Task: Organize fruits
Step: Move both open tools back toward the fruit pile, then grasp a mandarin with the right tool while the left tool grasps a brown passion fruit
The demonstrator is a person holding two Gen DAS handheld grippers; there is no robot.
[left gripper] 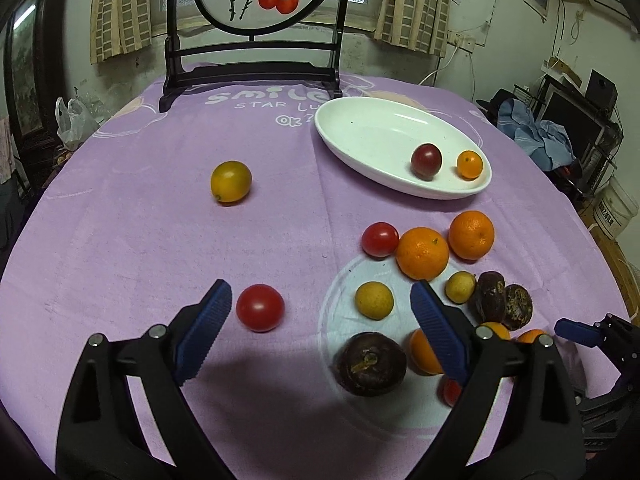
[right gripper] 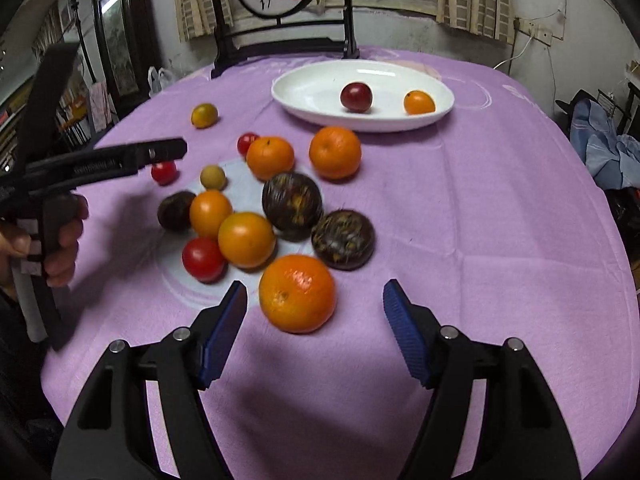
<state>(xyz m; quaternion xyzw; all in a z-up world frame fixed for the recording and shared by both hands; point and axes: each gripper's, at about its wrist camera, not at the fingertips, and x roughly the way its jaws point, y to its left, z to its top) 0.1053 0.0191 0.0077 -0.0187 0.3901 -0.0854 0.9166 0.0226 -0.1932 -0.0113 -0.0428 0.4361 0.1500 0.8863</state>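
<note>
A white oval dish [left gripper: 360,136] [right gripper: 312,96] holds a dark red tomato [left gripper: 426,160] [right gripper: 356,97] and a small orange fruit [left gripper: 470,164] [right gripper: 419,102]. My left gripper [left gripper: 320,300] is open and empty, with a red tomato [left gripper: 260,307] [right gripper: 163,172] just inside its left finger. A yellow-orange fruit [left gripper: 231,182] [right gripper: 204,115] lies apart on the cloth. My right gripper [right gripper: 316,300] is open and empty, with a large orange [right gripper: 297,293] between its fingertips. Oranges, tomatoes, small yellow fruits and dark purple fruits [right gripper: 292,205] cluster beyond.
A purple cloth [left gripper: 140,240] covers the round table. A dark wooden screen stand [left gripper: 252,76] with a painted panel stands at the far edge. The left gripper's body [right gripper: 100,164] and hand show at the left of the right wrist view. Clutter sits right of the table.
</note>
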